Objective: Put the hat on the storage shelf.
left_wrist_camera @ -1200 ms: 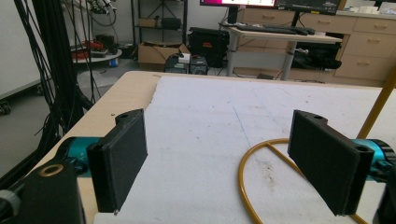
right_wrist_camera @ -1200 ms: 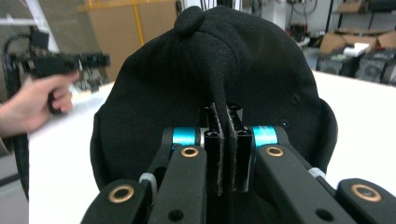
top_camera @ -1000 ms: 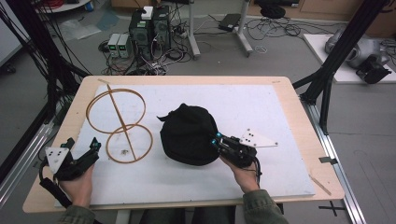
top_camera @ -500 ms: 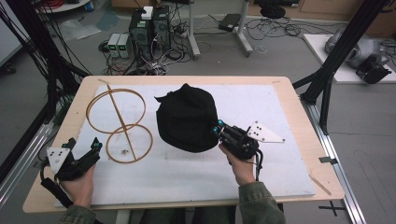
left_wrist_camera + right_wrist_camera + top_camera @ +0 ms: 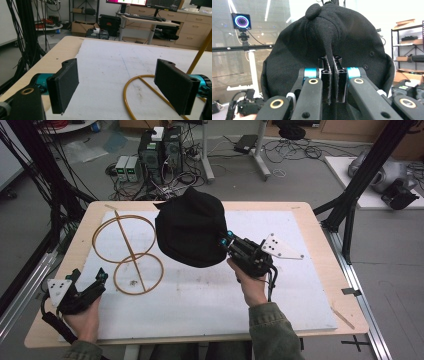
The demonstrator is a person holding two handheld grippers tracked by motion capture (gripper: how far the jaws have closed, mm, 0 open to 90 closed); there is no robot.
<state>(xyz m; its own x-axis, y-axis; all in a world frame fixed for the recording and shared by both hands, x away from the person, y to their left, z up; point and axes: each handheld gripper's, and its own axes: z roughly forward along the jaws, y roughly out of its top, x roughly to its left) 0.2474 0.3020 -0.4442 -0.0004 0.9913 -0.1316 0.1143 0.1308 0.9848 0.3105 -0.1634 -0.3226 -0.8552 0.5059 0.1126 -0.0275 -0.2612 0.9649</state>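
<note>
Black cap: soft cloth, matt, fine weave. Hoop stand: thin wood-coloured rods, smooth. Table: pale wood rim, smooth; white mat on top, dull, scuffed. Right gripper: black matt plastic, shiny blue metal bits

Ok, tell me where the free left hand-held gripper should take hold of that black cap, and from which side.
Probably the cap's lower rim, reached from the stand's side. The black cap hangs off the table, pinched by a fold of crown fabric in the right hand-held gripper, so its edge droops free on the left. The left hand-held gripper rests open near the wooden ring stand, and thin fabric suits its flat pads.
</note>
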